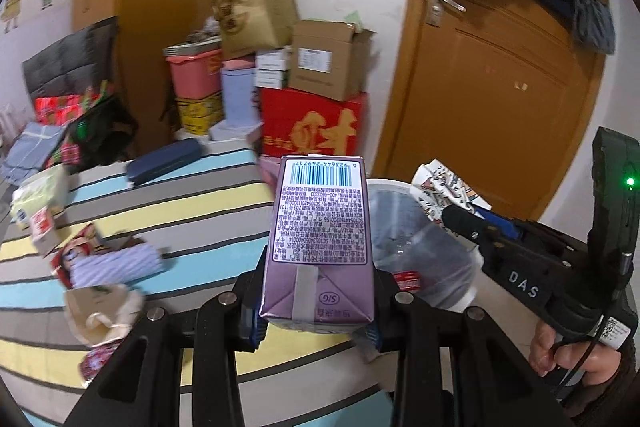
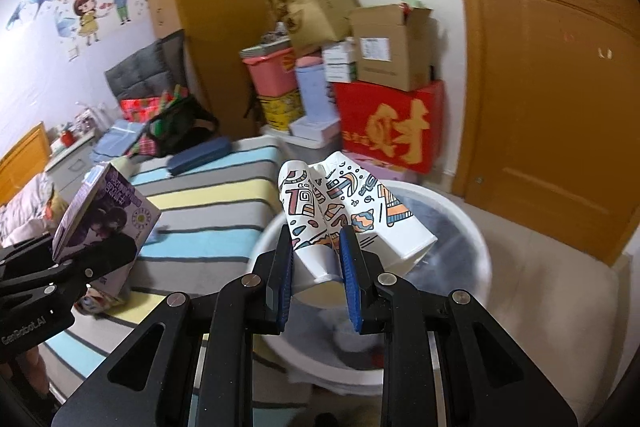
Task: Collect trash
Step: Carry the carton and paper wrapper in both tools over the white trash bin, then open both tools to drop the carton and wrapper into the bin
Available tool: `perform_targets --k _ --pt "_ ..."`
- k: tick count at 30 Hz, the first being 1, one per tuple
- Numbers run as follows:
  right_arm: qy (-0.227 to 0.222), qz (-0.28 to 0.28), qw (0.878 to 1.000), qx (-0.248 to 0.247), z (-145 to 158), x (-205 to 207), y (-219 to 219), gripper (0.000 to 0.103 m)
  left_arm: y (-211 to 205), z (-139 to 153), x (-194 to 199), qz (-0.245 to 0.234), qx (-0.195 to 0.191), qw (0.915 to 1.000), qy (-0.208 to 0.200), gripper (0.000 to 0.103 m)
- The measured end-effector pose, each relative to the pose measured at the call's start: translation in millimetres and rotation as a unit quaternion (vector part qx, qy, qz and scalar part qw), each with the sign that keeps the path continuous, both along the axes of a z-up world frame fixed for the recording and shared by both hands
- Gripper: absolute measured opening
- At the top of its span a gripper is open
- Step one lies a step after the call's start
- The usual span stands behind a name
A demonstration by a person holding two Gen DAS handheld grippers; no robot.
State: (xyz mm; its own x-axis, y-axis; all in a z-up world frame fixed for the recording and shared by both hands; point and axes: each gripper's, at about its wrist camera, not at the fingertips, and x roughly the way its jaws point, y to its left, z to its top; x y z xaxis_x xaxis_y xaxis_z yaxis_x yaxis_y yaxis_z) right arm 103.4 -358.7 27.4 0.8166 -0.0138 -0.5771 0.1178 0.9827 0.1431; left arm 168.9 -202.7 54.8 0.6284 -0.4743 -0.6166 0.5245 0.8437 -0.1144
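Note:
My left gripper [image 1: 318, 323] is shut on a purple drink carton [image 1: 320, 227], held above the edge of the striped bed; the carton also shows in the right wrist view [image 2: 104, 215]. My right gripper [image 2: 318, 275] is shut on crushed patterned paper cups [image 2: 340, 211], held over the white trash bin [image 2: 476, 239] lined with a clear bag. In the left wrist view the bin [image 1: 390, 185] sits just right of the carton, and the right gripper [image 1: 460, 219] holds the paper cups [image 1: 440, 187] over it.
Wrappers, a small carton and a crumpled paper bag [image 1: 100, 315] lie on the striped bedspread [image 1: 180, 203]. A dark blue case [image 1: 164, 161] lies at the bed's far end. Stacked boxes [image 1: 312, 123] stand behind, with an orange door [image 1: 500, 87] to the right.

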Motion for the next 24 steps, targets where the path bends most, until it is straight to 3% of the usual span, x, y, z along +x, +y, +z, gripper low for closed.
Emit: perform_targets --k 13,21,24 --pt "0.051 -0.043 0.998 0.000 -23.6 -0.4 -43.4 0.023 -76.2 -32.0 12.7 -0.059 0.020 0.9975 0.034 0.038" --pt "0.080 -0.048 0.996 0.012 -38.9 8.7 -56.4 0.025 -89.6 -48.6 27.8 -0.063 0.020 0.9962 0.058 0.038" --pt "0.084 -0.049 0.995 0.017 -40.9 9.2 -57.9 0.028 -88.8 -49.7 29.6 -0.059 0.024 0.9965 0.053 0.050"
